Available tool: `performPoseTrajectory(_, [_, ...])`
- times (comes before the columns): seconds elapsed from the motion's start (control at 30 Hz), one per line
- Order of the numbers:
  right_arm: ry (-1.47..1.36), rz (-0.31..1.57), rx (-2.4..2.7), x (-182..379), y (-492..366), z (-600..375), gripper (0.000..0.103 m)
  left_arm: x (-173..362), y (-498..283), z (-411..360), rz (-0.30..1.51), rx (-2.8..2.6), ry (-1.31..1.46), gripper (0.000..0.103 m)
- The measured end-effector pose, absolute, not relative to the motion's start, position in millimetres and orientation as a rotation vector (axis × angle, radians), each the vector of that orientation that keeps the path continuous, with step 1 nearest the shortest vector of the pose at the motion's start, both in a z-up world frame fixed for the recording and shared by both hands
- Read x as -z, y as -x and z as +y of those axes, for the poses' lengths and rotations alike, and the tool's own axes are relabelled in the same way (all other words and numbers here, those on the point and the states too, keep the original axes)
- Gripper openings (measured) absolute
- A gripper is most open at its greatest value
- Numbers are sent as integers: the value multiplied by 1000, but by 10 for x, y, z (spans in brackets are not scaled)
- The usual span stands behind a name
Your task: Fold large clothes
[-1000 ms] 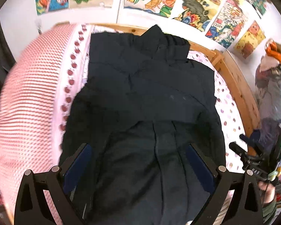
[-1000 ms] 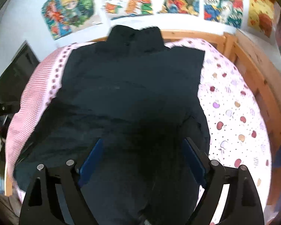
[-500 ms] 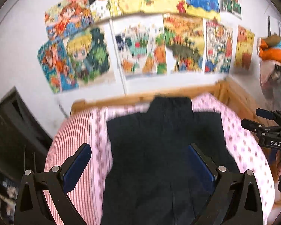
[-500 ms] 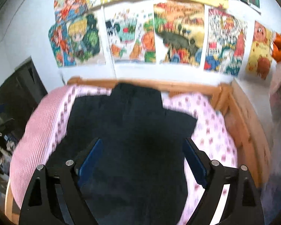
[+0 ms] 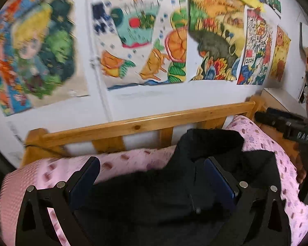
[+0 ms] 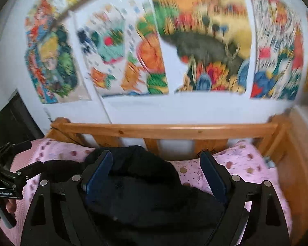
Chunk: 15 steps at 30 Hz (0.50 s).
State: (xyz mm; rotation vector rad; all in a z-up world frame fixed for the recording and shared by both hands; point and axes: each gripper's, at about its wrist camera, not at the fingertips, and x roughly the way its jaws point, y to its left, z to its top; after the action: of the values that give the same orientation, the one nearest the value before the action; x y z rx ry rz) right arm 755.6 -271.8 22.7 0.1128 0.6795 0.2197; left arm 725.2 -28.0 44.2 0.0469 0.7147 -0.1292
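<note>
At the left of the bed a ribbed pink-striped blanket [image 5: 12,186] covers the mattress edge, giving way to a pink spotted sheet [image 5: 133,157] that runs to the far side. The left tongs [image 5: 152,168] hang above the bed with their jaws spread wide and nothing pinched between them; the left finger is over the sheet, the right finger over the black jacket [image 5: 154,196]. The jacket lies flat along the middle of the bed, its collar [image 5: 209,141] up against the wooden headboard [image 5: 145,123]. To the right, the right tongs [image 6: 156,162] are likewise wide open and empty, the collar end of the jacket below their left finger and bare sheet below the right. Colourful drawings [image 5: 145,47] line the white wall behind.
</note>
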Motion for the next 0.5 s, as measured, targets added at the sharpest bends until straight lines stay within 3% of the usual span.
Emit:
performPoseTrajectory(0.13, [-115,748,-234,83,-7893,-2603,80,-188,-7707,-338,753,207,41,100])
performPoseTrajectory(0.27, [-55,835,-263,297,-8082,-2464,65,10,-7916,-484,802,260,23,91])
performPoseTrajectory(0.4, [-27,883,-226,484,-8159,-2354,42,176,-8050,-625,871,247,-38,40])
performPoseTrajectory(0.43, [-26,874,-214,486,-8147,-2355,33,205,-8070,-605,881,266,3,29])
performPoseTrajectory(0.47, [-33,863,-210,468,-8128,-2381,20,206,-8073,-578,879,279,36,24])
performPoseTrajectory(0.5, [-53,847,-210,444,-8100,-2397,16,193,-8058,-559,870,289,59,16])
